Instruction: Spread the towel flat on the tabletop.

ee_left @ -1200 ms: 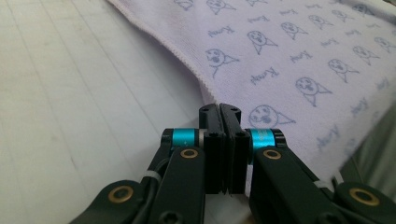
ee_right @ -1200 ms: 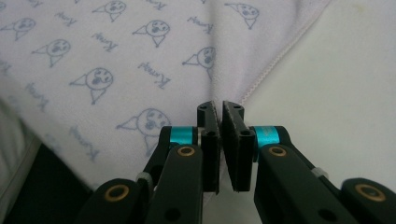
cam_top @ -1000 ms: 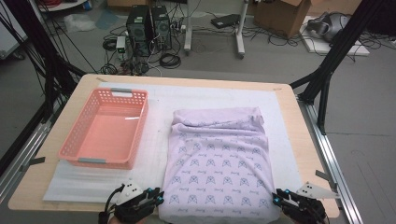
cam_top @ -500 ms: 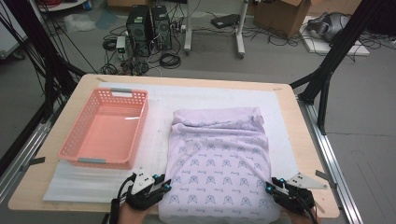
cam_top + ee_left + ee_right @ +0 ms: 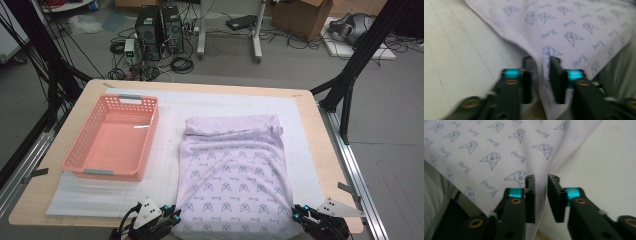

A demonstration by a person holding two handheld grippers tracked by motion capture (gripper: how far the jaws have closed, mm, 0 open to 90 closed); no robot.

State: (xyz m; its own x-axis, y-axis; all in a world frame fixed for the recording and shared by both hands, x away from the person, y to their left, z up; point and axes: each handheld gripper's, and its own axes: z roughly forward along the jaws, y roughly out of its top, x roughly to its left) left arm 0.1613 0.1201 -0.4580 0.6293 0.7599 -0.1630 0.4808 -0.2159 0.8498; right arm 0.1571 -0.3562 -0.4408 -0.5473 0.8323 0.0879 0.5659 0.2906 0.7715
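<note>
We straddle the cloth's [image 5: 232, 175] near corners — left claw [image 5: 541, 75] and right claw [image 5: 541, 195], jaws just reopened, hem between unpinched; its length runs straight ahead.

A wooden table [image 5: 320, 135] carries a white foam mat [image 5: 165, 175], bearing basket [image 5: 112, 137] and cloth [image 5: 232, 175].

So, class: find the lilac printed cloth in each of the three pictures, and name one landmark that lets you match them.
High view: the lilac printed cloth lies right of the pink basket, reaching the table's near edge.
Left gripper view: it covers the upper right; its edge runs between the jaws.
Right gripper view: it covers the upper left; its edge runs between the jaws.
Shared landmark: the white mat beside the cloth's side edges.
</note>
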